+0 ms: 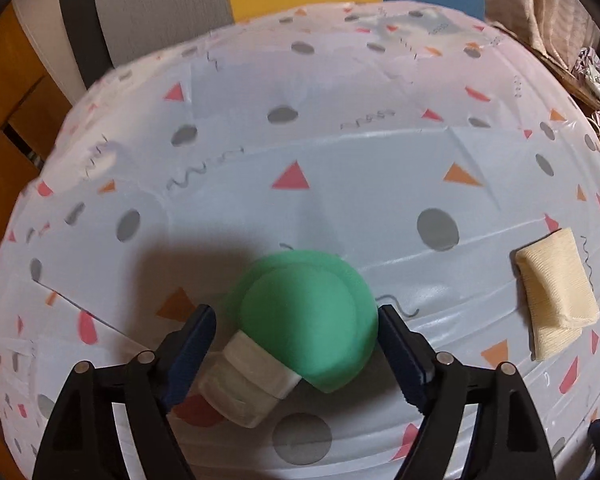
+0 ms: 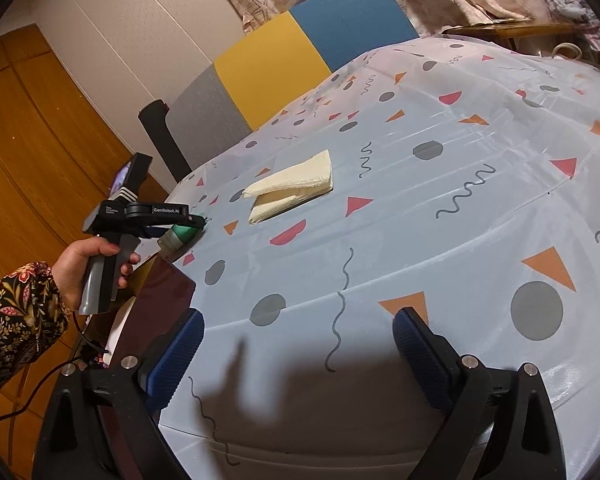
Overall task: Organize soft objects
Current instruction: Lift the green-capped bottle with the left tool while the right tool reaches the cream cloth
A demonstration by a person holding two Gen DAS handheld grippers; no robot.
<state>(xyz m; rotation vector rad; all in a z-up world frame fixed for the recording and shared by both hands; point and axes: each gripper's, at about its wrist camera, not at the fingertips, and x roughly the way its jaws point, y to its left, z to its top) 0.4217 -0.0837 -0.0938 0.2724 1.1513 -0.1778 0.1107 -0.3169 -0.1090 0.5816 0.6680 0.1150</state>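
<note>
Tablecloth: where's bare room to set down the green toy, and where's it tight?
The tablecloth lies bare beyond the folded cream cloth, out to its far edge by the chairs, and in front of the open right gripper. It is tight only at the near left edge, where the open left gripper straddles the green toy.

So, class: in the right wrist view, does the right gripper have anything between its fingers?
No: the right gripper stands open over bare patterned tablecloth, nothing between its pads.

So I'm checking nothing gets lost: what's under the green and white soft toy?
The green and white soft toy lies on the patterned tablecloth. A grey dot and a red shape peek out beside its white end; anything directly beneath is covered.
</note>
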